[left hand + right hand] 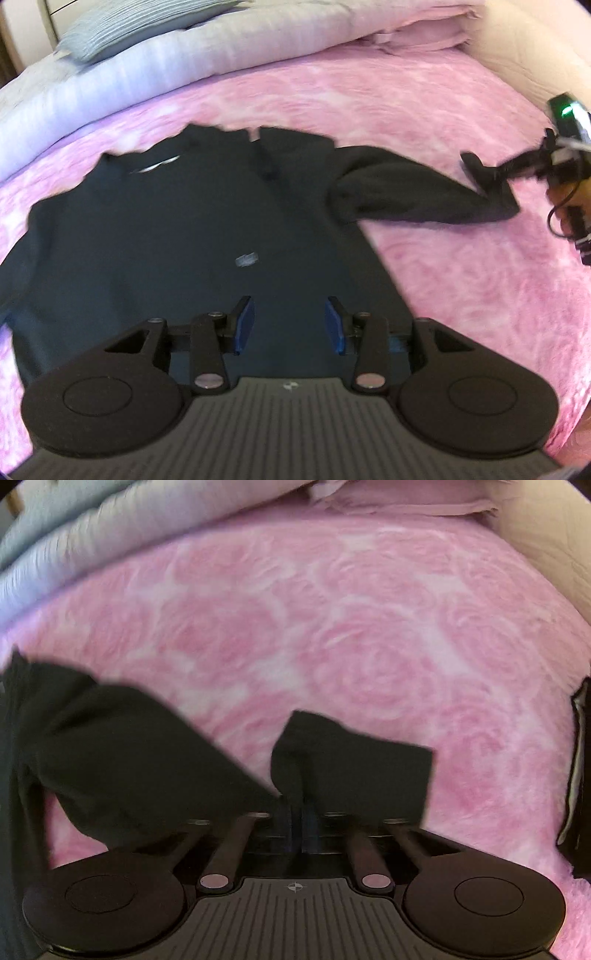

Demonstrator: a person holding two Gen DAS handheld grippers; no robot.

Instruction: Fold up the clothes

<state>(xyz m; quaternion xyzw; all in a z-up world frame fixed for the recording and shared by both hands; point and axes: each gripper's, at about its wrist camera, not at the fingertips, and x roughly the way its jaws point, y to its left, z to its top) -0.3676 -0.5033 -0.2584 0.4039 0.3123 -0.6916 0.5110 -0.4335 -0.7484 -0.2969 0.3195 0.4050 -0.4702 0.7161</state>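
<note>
The left tongs [289,320] stand open, their blue-padded fingers [244,320] spread apart with nothing between them, hovering over the lower body of a black long-sleeved sweatshirt of soft fabric [177,229]. The garment lies spread flat directly ahead of these tongs, a small pale mark on its chest and another near the collar at its far edge. Its one sleeve [413,192] runs off to the right of the left tongs, where the right tongs [476,166] meet its cuff.

Seen from the right wrist, the right tongs [297,823] are closed on the black cuff [351,764], which bunches up just ahead of the fingers, while the rest of the sleeve [122,760] trails away to their left.

Under everything lies a fluffy pink bed cover with a rose pattern [351,627]. Beyond both tongs, at the far side of the bed, sits a rolled pale grey quilt [155,70], and a grey striped pillow [147,26] rests on it.
</note>
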